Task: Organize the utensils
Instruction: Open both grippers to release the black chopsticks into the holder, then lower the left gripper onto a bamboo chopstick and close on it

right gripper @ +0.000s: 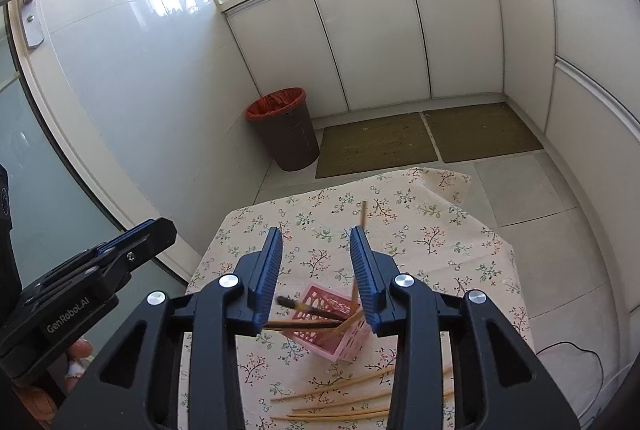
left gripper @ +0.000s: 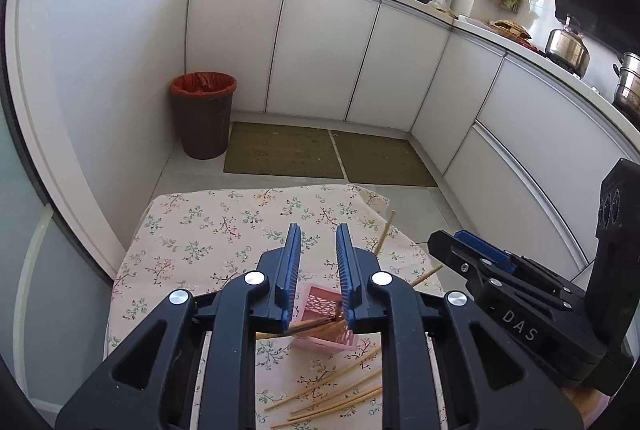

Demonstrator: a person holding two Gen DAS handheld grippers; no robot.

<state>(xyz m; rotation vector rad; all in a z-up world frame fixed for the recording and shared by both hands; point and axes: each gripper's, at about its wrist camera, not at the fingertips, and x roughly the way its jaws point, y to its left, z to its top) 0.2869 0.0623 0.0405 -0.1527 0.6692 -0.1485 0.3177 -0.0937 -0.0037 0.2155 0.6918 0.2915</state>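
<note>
A small pink slotted basket (left gripper: 320,306) (right gripper: 340,340) stands on the floral-cloth table (left gripper: 208,230) (right gripper: 440,242). Several chopsticks lean in it, one dark-tipped (right gripper: 304,306), one sticking up tall (right gripper: 363,216) (left gripper: 385,232). More loose wooden chopsticks (left gripper: 336,390) (right gripper: 344,400) lie on the cloth in front of the basket. My left gripper (left gripper: 318,234) is open and empty, raised above the basket. My right gripper (right gripper: 316,236) is open and empty, also above the basket; it shows at the right in the left wrist view (left gripper: 472,250).
A brown bin with a red liner (left gripper: 203,113) (right gripper: 282,127) stands on the floor past the table. Two green mats (left gripper: 328,153) (right gripper: 428,137) lie before white cabinets (left gripper: 320,49). A glass door (right gripper: 40,165) is on the left.
</note>
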